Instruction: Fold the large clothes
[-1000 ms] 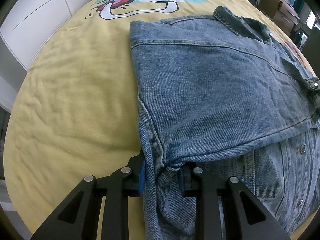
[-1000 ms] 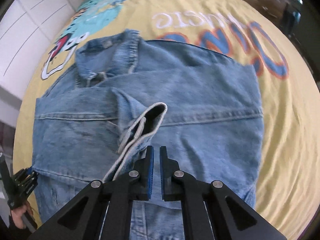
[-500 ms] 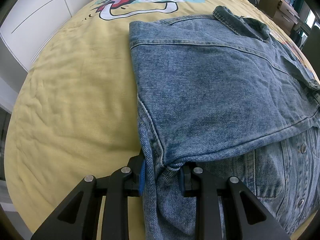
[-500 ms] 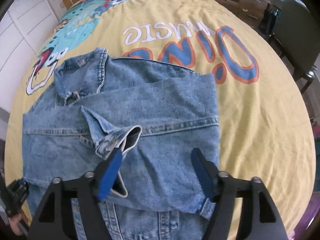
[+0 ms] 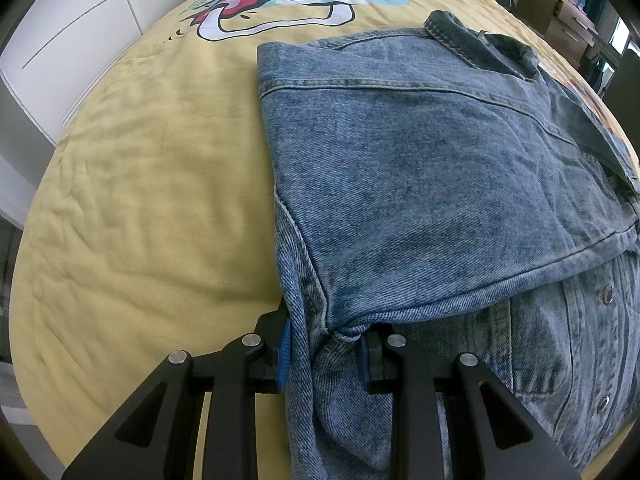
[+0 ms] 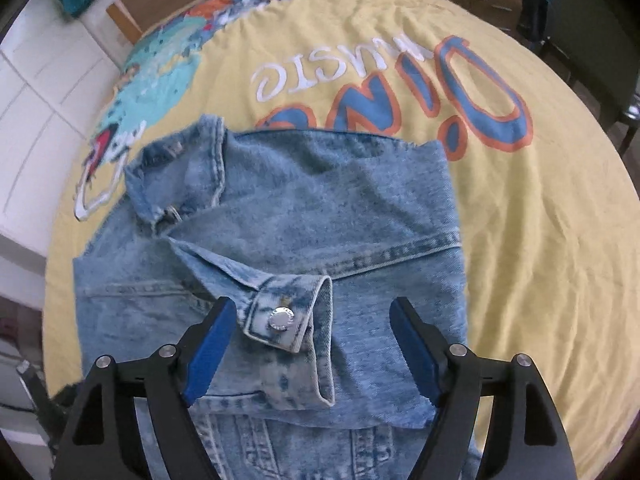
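Observation:
A blue denim jacket [image 5: 420,184] lies partly folded on a yellow bedspread [image 5: 152,200]. My left gripper [image 5: 326,354] is shut on the jacket's folded left edge near the front. In the right wrist view the jacket [image 6: 320,208] has its sleeves folded across the back. The sleeve cuff [image 6: 292,316] with a metal snap lies loose on top. My right gripper [image 6: 316,356] is open and empty, its jaws wide apart just above the cuff. The collar [image 6: 176,172] points to the far left.
The yellow bedspread [image 6: 540,240] bears a dinosaur print [image 6: 160,80] and large lettering [image 6: 400,92]. White cupboards [image 5: 80,20] stand to the left of the bed. Boxes and a dark chair [image 5: 568,4] stand past the far right side.
My right gripper opened, let go of the sleeve cuff, and the cuff now lies flat on the jacket. The right camera has pulled back. My left gripper has not moved.

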The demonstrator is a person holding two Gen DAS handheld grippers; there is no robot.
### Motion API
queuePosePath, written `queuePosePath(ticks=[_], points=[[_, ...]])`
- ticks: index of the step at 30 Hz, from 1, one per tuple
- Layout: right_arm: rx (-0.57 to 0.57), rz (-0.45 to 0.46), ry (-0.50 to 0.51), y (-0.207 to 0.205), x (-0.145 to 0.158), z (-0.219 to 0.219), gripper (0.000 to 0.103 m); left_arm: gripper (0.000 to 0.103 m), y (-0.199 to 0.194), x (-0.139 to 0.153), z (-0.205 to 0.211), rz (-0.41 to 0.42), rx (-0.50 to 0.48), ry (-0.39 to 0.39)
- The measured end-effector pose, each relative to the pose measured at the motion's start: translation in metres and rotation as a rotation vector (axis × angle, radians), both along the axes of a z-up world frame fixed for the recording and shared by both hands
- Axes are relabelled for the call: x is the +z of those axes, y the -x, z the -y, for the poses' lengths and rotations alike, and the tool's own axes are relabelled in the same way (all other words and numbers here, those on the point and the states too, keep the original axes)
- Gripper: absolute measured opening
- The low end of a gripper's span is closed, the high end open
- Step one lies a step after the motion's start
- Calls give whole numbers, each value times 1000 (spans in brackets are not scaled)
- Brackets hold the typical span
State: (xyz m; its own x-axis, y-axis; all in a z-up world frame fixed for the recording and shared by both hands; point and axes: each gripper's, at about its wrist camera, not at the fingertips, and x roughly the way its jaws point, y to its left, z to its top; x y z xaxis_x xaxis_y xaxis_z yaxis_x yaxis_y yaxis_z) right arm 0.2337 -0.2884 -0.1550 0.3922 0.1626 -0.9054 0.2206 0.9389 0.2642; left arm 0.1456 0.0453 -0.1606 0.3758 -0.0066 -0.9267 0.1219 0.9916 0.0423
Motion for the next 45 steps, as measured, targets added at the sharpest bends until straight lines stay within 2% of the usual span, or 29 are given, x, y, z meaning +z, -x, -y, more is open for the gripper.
queuePosePath(ticks=[5,8,9,10,11,14,18,21,23,26,29,32,34,35,37,38,39,41,42,45], points=[[50,-75,17,-10,-36,-15,82,23,0,0,0,1,1,-1],[57,-46,52,-10,-40,-24,85,22,1,0,1,4,-1,-5],[58,-14,36,-8,-36,-26,71,22,1,0,1,7,0,-4],[75,10,-2,-7,-34,-28,34,22,2,1,1,12,0,-5],[85,17,-19,-7,-31,-31,35,22,3,1,1,16,0,-6],[122,65,52,-5,-16,-39,33,22,4,3,1,16,6,5],[78,160,62,2,9,-30,31,22,2,3,1,8,-4,24],[101,129,120,-1,3,-34,31,23,1,0,3,9,-7,13],[122,75,165,-6,-15,-40,31,25,1,-1,0,8,4,23],[127,50,199,-6,-37,-43,34,26,2,0,-3,13,3,28],[116,57,209,-5,-37,-44,38,30,4,1,-4,24,-6,19],[113,83,202,1,-31,-40,44,44,7,4,-9,18,26,33],[95,102,198,7,-23,-35,54,71,11,9,-17,7,57,69],[84,116,200,15,-18,-31,59,78,15,13,-20,13,69,82],[78,151,202,27,-8,-25,81,96,21,20,-26,23,79,86],[75,171,203,34,-2,-22,84,101,23,23,-28,28,80,89],[73,199,203,45,5,-17,84,102,28,27,-31,38,80,100],[77,246,210,63,14,-10,92,102,38,36,-37,59,77,121],[75,263,220,69,18,-7,103,102,44,42,-38,76,74,118],[69,307,254,101,28,6,103,102,64,59,-43,131,59,99]])
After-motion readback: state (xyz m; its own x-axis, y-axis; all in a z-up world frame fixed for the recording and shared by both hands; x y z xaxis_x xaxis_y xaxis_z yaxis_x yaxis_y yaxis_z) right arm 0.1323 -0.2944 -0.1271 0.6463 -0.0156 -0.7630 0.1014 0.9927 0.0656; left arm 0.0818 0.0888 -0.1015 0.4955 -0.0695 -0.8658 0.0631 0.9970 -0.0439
